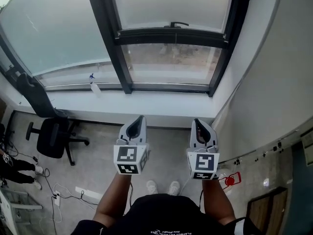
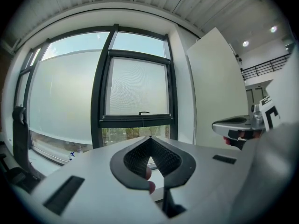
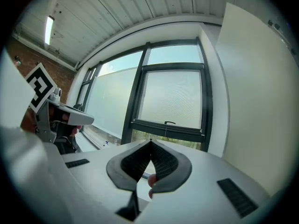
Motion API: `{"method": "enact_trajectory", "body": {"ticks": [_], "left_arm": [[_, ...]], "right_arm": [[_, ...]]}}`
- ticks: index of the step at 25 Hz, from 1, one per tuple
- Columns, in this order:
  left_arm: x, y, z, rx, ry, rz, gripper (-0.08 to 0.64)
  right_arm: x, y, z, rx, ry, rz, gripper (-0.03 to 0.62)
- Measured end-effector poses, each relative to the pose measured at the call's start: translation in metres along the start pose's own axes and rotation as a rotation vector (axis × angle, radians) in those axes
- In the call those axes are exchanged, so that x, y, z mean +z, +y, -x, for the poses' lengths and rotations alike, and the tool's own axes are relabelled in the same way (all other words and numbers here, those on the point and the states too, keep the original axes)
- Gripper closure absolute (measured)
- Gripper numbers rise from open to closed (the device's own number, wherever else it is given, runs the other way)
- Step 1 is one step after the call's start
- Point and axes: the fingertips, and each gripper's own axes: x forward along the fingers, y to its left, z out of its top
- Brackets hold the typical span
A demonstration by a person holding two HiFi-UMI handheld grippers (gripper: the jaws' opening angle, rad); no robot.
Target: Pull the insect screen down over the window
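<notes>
**Nearly down: a strip of glass shows below the screen**

Head view: the insect screen point(image 1: 171, 4) covers the upper part of the window point(image 1: 110, 28). Its bottom bar point(image 1: 171, 36) and handle point(image 1: 179, 24) lie well ahead of both sets of fingertips. Beneath the bar, bare glass point(image 1: 171, 62) runs down to the frame. The left gripper point(image 1: 141, 118) and right gripper point(image 1: 197, 122) point side by side at the window, well apart from it.

Left gripper view: the fingers point(image 2: 138, 158) are clenched tip to tip with nothing between them. The handle point(image 2: 144, 112) sits just above the tips, far beyond.

Right gripper view: these fingers point(image 3: 163, 162) are likewise pressed together and empty. The handle point(image 3: 169, 122) lies above the tips and slightly to their right, far off.

As things lie, the screen is not fully down. The stance would fit closing in on the handle, or standing back from a pull. Covering the gap calls for parted fingers brought onto the handle, clamped, then drawn down to the frame.
</notes>
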Motion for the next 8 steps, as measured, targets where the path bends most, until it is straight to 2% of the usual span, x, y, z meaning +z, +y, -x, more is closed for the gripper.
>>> {"method": "enact_trajectory", "body": {"ticks": [8], "left_arm": [[-0.009,0.007,-0.002,-0.036,0.013,-0.017,0.557]], "right_arm": [[0.005,0.015,-0.004,-0.015,0.002,0.016,0.588]]}}
